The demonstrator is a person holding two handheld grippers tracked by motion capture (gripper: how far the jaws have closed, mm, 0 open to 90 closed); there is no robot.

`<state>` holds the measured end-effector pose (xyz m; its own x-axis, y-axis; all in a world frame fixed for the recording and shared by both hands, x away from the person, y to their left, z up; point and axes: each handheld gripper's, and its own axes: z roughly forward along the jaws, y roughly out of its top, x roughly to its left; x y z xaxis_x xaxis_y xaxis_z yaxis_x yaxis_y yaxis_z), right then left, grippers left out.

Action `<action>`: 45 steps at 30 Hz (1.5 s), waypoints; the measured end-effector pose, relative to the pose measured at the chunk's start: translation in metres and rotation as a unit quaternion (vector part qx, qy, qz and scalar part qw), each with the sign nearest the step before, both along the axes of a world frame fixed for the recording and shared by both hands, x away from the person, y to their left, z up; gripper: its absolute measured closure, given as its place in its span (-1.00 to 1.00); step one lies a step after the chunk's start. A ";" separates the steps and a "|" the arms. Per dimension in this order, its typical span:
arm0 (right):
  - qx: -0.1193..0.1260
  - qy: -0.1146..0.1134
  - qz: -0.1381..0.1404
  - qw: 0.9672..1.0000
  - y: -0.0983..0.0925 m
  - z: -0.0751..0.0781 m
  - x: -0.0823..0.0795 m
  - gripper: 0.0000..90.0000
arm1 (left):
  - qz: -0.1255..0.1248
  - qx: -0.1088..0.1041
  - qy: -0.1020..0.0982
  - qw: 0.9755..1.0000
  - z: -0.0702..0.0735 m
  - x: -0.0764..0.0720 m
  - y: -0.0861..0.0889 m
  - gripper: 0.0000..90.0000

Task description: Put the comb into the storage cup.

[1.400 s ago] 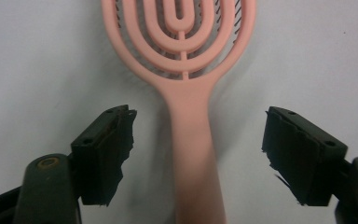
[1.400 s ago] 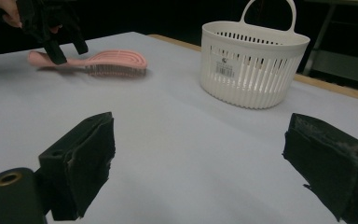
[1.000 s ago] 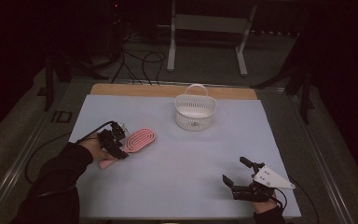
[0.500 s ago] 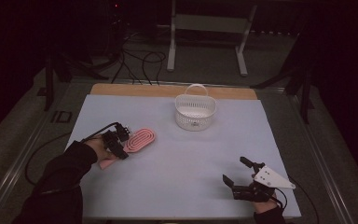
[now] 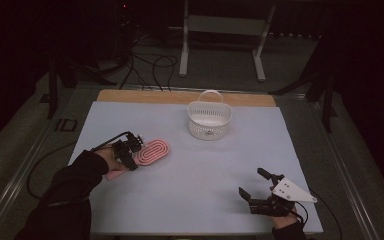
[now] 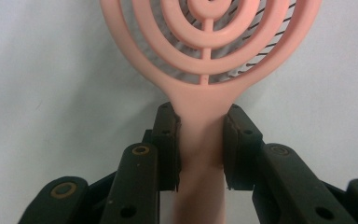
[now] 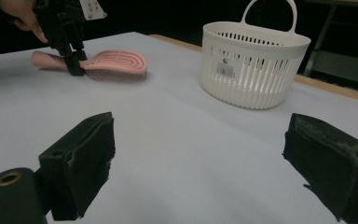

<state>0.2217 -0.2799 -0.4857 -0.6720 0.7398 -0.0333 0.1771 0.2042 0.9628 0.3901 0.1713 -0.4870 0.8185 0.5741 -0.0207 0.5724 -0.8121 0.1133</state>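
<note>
Beyond the right gripper [image 5: 254, 194], whose jaws stand spread with nothing between them, sits the basket [image 5: 209, 119]. Well off to that gripper's left lies the pink brush [image 5: 151, 152] (bristles down), its neck pinched by the left gripper [image 6: 201, 144], whose jaws have just been closing.
</note>
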 end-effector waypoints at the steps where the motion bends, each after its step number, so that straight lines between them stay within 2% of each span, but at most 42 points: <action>1: 0.000 0.000 -0.001 1.000 0.000 0.000 0.000 -0.81 | 0.000 0.000 0.000 1.000 0.000 0.000 0.001 0.57; 6: 0.001 0.000 -0.001 1.000 0.000 0.000 0.000 -0.81 | 0.014 -0.003 -0.004 1.000 0.000 -0.002 0.001 0.57; 13: 0.003 0.001 -0.002 1.000 0.000 0.000 0.000 -0.81 | 0.015 -0.009 -0.010 1.000 0.001 -0.004 0.003 0.58; 15: 0.002 0.003 -0.002 1.000 -0.001 -0.001 0.001 -0.81 | 0.012 -0.013 -0.013 1.000 0.001 -0.005 0.004 0.58; 16: 0.004 0.002 -0.003 1.000 -0.001 0.000 0.001 -0.81 | 0.021 -0.019 -0.009 1.000 0.002 -0.005 0.004 0.58; 17: 0.004 0.000 -0.002 1.000 -0.001 0.000 0.000 -0.81 | 0.019 -0.022 -0.008 1.000 0.003 -0.006 0.004 0.58; 18: 0.004 0.000 -0.002 1.000 -0.001 0.000 0.001 -0.81 | 0.019 -0.027 -0.014 0.999 0.004 -0.007 0.004 0.58; 21: 0.002 0.003 -0.003 1.000 -0.001 -0.001 0.001 -0.81 | 0.020 -0.039 -0.015 0.999 0.008 -0.008 0.006 0.58; 25: 0.004 0.002 -0.003 1.000 -0.001 0.000 0.001 -0.81 | 0.030 -0.067 -0.034 0.997 0.018 -0.009 0.011 0.58; 29: 0.005 0.001 -0.003 1.000 0.000 0.000 0.001 -0.81 | 0.039 -0.090 -0.040 0.994 0.024 -0.009 0.014 0.58; 32: 0.003 0.003 -0.003 1.000 -0.001 -0.001 0.001 -0.81 | 0.042 -0.110 -0.053 0.992 0.029 -0.011 0.015 0.58; 33: 0.004 0.001 -0.002 1.000 0.000 0.000 0.001 -0.81 | 0.048 -0.117 -0.059 0.990 0.030 -0.011 0.016 0.58; 34: 0.005 0.001 -0.002 1.000 0.000 0.000 0.001 -0.81 | 0.046 -0.124 -0.059 0.989 0.031 -0.012 0.016 0.58; 35: 0.005 0.000 -0.002 1.000 -0.001 0.000 0.001 -0.81 | 0.044 -0.127 -0.068 0.989 0.032 -0.014 0.015 0.58; 38: 0.003 0.004 -0.003 1.000 0.000 -0.001 0.001 -0.81 | 0.044 -0.145 -0.076 0.985 0.036 -0.017 0.013 0.58; 39: 0.005 0.002 -0.002 1.000 0.000 0.000 0.001 -0.81 | 0.043 -0.153 -0.074 0.985 0.037 -0.017 0.013 0.58; 41: 0.005 0.002 -0.003 1.000 0.000 0.000 0.001 -0.81 | 0.042 -0.161 -0.084 0.982 0.039 -0.020 0.011 0.58; 45: 0.005 0.001 -0.002 1.000 0.000 0.000 0.001 -0.81 | 0.038 -0.184 -0.101 0.977 0.042 -0.024 0.008 0.58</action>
